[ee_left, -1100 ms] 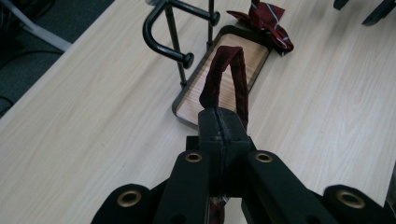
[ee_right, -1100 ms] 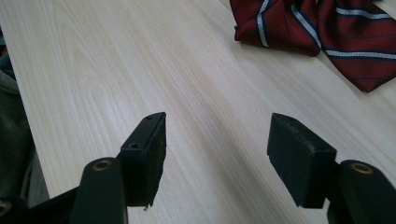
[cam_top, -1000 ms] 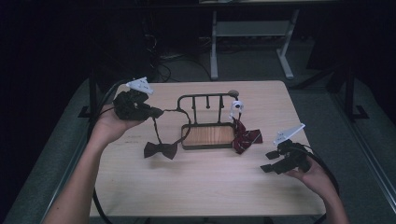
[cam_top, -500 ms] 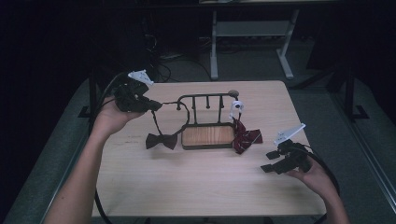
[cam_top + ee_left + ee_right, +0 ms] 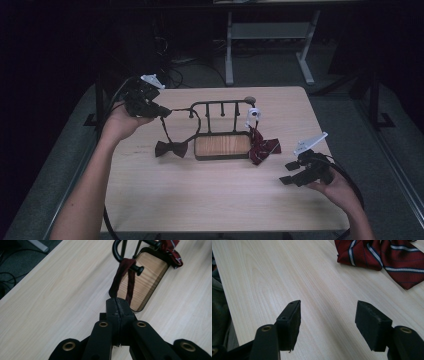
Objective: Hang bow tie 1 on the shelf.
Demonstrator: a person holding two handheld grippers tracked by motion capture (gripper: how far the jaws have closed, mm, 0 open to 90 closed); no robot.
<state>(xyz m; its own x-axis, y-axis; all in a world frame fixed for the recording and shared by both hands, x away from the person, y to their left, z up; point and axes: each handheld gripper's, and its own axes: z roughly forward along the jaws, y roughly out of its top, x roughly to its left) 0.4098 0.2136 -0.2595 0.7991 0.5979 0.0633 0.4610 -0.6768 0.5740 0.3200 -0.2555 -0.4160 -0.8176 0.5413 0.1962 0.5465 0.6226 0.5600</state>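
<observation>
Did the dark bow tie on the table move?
Yes. The dark bow tie slid toward the wooden stand, pulled by its strap in the left gripper.

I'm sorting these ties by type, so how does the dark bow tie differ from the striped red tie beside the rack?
The bow tie is plain and dark; the striped tie is red with pale stripes. The bow tie lies left of the rack, the striped tie at its right end. The bow tie's strap loops over a rack peg and is pinched by the left gripper; the striped tie is untouched, with the right gripper open nearby. Both rest on the table.
</observation>
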